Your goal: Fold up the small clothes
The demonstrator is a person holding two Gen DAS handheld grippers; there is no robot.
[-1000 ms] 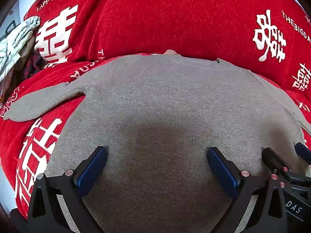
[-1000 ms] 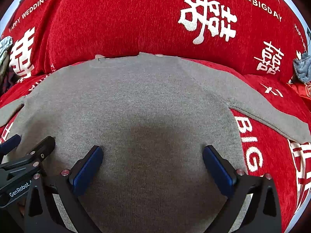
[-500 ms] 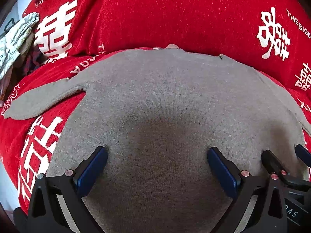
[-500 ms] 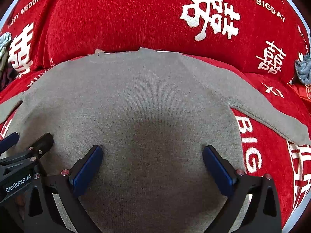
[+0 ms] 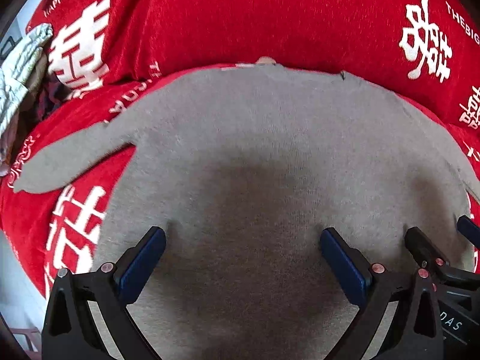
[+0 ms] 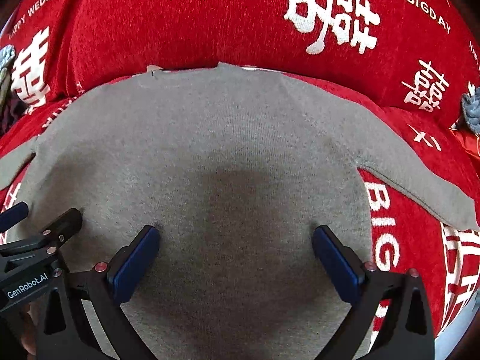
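**Over the Red Cover, Both Grippers Poised Above a Flat Grey Top**

From the left wrist view, the grey knit top (image 5: 270, 156) lay spread flat on a red cover printed with white characters (image 5: 270, 15), neckline at the far edge, one sleeve (image 5: 69, 159) stretched out to the left. The left gripper (image 5: 243, 255) hung over the near part of the body panel, jaws spread wide with nothing between them. At the right edge, the right gripper's tips (image 5: 432, 249) showed just beside it. A pale bundle of cloth (image 5: 21, 69) sat far left.

From the right wrist view, the same top (image 6: 240, 150) filled the middle, its other sleeve (image 6: 420, 189) angled out to the right over the cover (image 6: 180, 15). The right gripper (image 6: 237, 255) also hung with jaws spread and empty; the left gripper (image 6: 45, 234) sat close on the left.

No fold looked started. A neat first step would likely mean each gripper pinching only its own sleeve or side edge, lifting evenly, and laying it across the body without dragging the panel into wrinkles.
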